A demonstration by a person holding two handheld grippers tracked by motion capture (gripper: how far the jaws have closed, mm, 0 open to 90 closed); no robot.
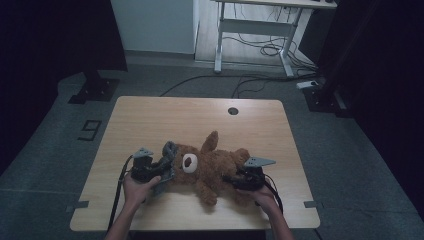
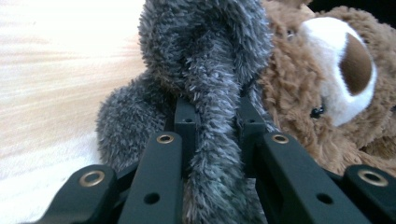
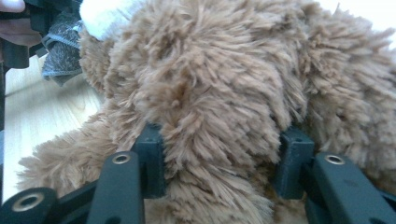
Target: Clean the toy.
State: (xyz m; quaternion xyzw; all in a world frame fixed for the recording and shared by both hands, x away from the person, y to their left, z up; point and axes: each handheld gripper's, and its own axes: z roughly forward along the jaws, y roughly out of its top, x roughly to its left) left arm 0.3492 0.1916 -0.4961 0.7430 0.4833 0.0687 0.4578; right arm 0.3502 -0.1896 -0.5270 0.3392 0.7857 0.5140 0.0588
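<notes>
One teddy bear (image 1: 212, 167), one grey hat (image 1: 168, 156), two claws.

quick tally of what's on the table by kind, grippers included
Brown plush teddy bear: 1
Grey fuzzy hat beside the bear's head: 1
Hand-held grippers: 2, the left gripper clamped on the grey fuzzy hat, the right gripper around the bear's brown plush
Total: 4

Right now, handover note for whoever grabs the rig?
Left gripper: fingers shut on the grey fuzzy cloth at the bear's head.
Right gripper: fingers clamp the brown teddy bear at its lower body.
Bear lies on its back, mid-table, head toward the left gripper.
Done: both grips set.
Left: probably working the grey piece on or off the head; I can't tell which.
</notes>
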